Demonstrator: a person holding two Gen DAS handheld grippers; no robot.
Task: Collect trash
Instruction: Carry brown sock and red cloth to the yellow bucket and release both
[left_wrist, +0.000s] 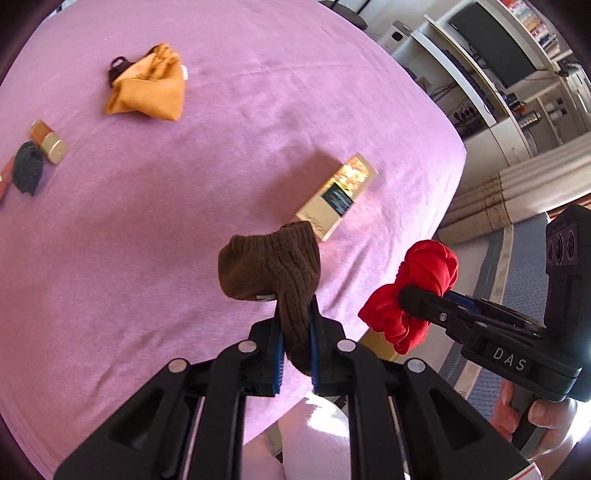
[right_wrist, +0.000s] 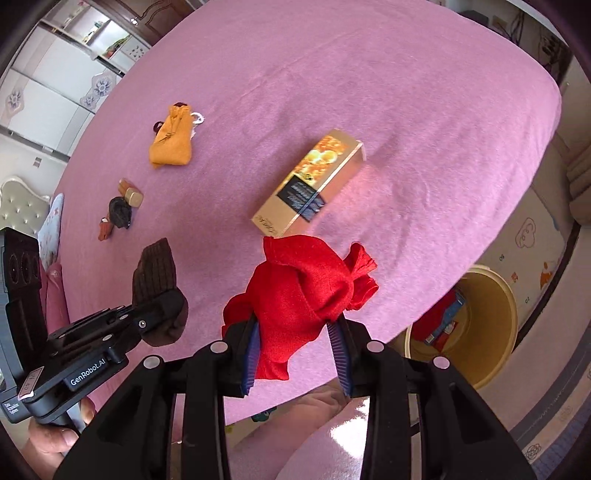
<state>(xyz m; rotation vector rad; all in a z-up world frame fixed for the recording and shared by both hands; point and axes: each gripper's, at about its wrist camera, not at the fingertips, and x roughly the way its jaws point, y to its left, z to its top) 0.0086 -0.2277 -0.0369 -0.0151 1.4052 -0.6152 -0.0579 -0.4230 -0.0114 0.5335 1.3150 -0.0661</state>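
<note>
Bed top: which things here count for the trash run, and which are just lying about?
In hand:
brown sock, left gripper
red cloth, right gripper
yellow bin

Lying about, likely next:
gold box
orange pouch
dark cloth
small bottle

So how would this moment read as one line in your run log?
left gripper: shut on brown sock | right gripper: shut on red cloth | gold box: on bed | yellow bin: on floor
</note>
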